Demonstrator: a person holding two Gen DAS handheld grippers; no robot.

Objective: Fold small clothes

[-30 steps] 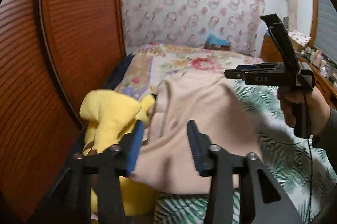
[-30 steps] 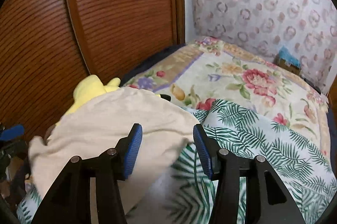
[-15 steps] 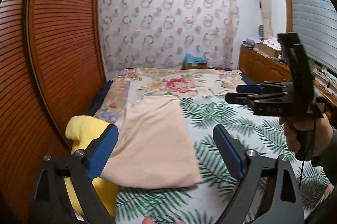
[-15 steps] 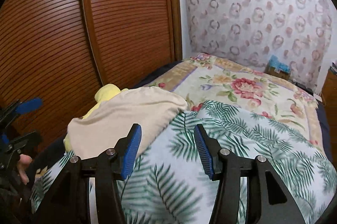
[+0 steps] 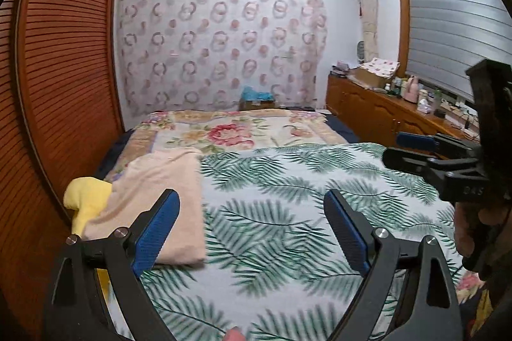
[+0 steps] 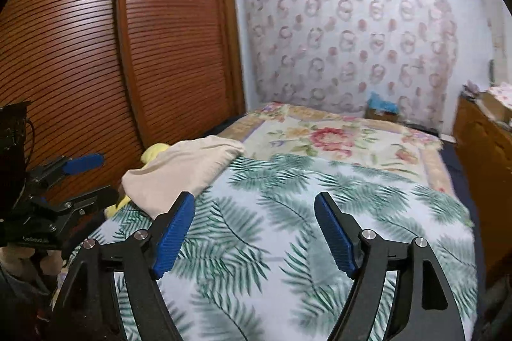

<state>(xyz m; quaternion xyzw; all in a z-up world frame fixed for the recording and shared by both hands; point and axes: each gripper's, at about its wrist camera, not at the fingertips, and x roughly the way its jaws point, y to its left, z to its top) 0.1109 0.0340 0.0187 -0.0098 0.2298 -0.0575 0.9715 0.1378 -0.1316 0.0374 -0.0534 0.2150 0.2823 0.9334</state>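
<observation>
A folded beige garment [image 5: 160,193] lies at the left edge of the bed, partly on top of a yellow garment [image 5: 86,200]. It also shows in the right wrist view [image 6: 185,171], with the yellow garment [image 6: 153,152] under it. My left gripper [image 5: 252,229] is open and empty, held above the palm-leaf sheet [image 5: 288,206] to the right of the beige garment. My right gripper [image 6: 254,232] is open and empty above the same sheet [image 6: 288,213]. Each gripper shows in the other's view: the right gripper [image 5: 412,149] and the left gripper [image 6: 86,177].
A wooden slatted wardrobe [image 5: 67,69] runs close along the bed's left side. A floral blanket [image 5: 230,129] covers the far half of the bed. A wooden dresser [image 5: 384,113] with bottles and boxes stands at the right under the window.
Both grippers have pulled back and up from the beige garment, which now lies folded on the bed. The left jaws opened wide. The right jaws opened wider.
</observation>
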